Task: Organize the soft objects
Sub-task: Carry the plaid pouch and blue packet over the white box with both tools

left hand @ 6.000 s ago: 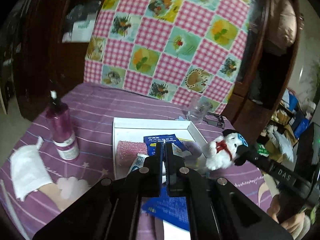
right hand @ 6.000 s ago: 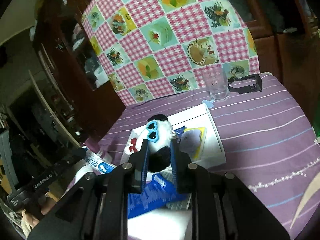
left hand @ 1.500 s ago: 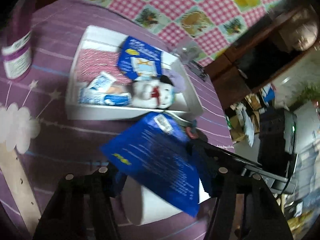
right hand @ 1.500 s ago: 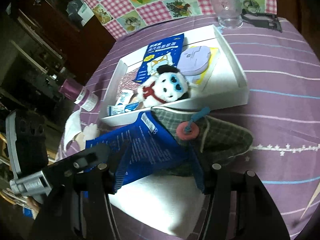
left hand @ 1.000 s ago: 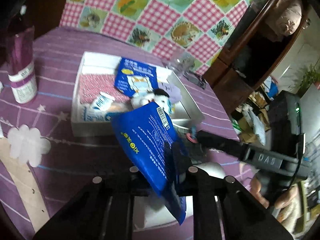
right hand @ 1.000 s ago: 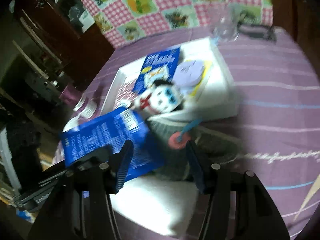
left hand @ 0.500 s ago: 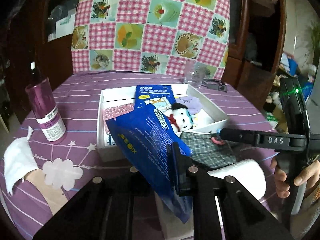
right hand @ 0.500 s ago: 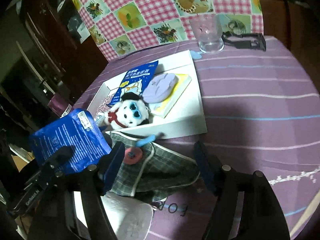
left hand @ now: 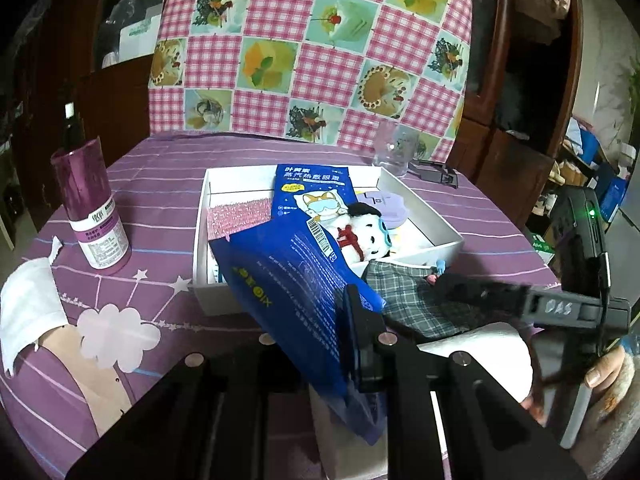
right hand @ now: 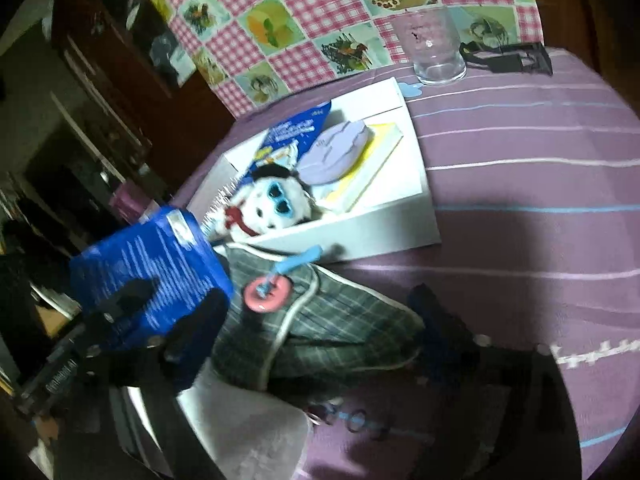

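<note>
My left gripper is shut on a blue foil pouch and holds it lifted in front of the white tray. The tray holds a white plush dog with blue glasses, a second blue pouch, a pink cloth and a lilac pad. My right gripper is open, its fingers either side of a grey plaid pouch with a pink button, lying just before the tray. The held pouch shows at left there.
A purple bottle stands left of the tray, a white cloth nearer the left edge. A glass and a black clip sit behind the tray. A white paper roll lies under the grippers. A checked cloth hangs behind.
The left gripper closed on the blue pouch and lifted it off the plaid pouch. The right gripper has moved down close over the plaid pouch, still open.
</note>
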